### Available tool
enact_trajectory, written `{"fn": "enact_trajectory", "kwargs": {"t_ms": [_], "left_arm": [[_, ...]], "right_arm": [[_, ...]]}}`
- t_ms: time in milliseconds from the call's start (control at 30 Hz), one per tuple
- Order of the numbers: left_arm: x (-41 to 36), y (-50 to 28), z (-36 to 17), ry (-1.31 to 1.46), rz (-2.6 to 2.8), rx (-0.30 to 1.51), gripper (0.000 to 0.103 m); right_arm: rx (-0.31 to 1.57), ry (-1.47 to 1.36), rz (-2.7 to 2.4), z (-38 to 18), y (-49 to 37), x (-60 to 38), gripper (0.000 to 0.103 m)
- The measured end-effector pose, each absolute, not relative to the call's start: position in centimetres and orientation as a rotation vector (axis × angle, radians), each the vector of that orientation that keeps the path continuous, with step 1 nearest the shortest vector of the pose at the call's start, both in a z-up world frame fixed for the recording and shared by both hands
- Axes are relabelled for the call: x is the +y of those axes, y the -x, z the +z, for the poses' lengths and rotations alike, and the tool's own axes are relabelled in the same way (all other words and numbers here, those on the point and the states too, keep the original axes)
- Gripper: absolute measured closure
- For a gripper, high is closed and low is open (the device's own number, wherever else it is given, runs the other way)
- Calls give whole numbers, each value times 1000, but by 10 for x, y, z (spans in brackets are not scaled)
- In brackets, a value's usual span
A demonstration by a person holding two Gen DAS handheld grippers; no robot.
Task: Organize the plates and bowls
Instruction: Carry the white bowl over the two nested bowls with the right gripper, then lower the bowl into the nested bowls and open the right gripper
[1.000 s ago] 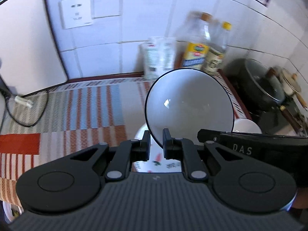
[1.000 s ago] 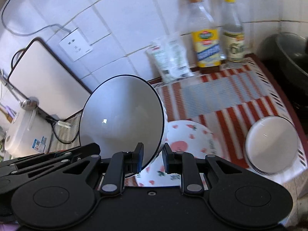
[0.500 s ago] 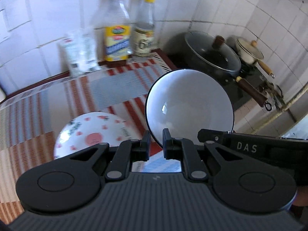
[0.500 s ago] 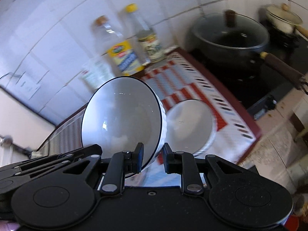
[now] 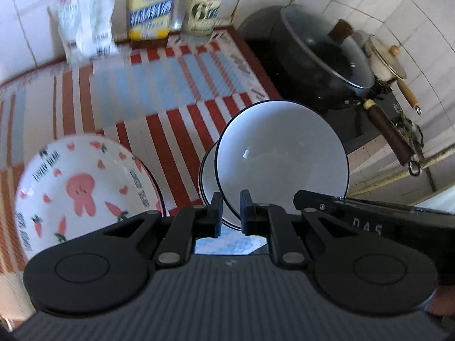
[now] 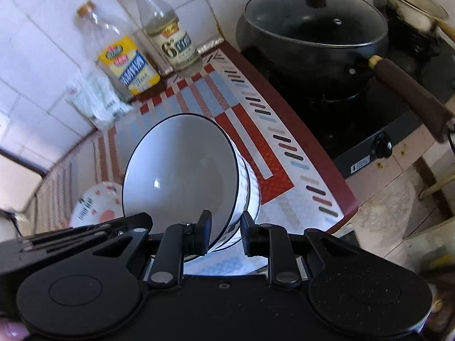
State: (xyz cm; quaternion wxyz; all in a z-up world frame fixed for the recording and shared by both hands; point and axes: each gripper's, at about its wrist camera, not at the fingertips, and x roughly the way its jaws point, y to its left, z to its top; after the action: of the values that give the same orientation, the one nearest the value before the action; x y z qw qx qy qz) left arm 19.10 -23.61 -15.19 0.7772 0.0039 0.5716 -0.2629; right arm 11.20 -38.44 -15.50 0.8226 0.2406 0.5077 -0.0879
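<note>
Viewing from the left wrist:
Left claw: clenched on the near rim of a bowl, which is held tilted, its white inside turned toward the camera.
Second bowl: seen as a dark-edged rim just behind and left of the held one, on the mat; whether the two touch cannot be told.
Plate: white with pink rabbit and carrot prints, laid on the striped mat to the left, apart from the bowls.
Bottles: stood at the tiled wall beyond the mat, a packet beside them.
Wok: lidded, set on the stove to the right.

Viewing from the right wrist:
Right claw: clenched on the rim of a tilted bowl, the rim pinched between both fingers.
Lower bowl: partly hidden behind the held one, near the mat's front corner on the desk.
Plate: seen at the left, behind the bowl.
Wok: on the stove, its handle pointed right.
</note>
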Motion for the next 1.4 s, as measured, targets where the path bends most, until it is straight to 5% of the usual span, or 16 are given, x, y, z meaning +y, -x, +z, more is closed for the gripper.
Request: {"fn": "enact_trajectory", "kwargs": {"t_ms": [467,1000,1400], "left_arm": [[-243,-200,-182,31,-514,1343,92],[-247,-198,-186,-6,-436,1304,92],[-223,-174,-156,119,-403,1213,78]], "right_arm": [[1144,-333,-175,-171,-130,-379,76],[968,-215,-74,-176,-105,-377,74],[806,-225,153,-157,-54,-398,57]]}}
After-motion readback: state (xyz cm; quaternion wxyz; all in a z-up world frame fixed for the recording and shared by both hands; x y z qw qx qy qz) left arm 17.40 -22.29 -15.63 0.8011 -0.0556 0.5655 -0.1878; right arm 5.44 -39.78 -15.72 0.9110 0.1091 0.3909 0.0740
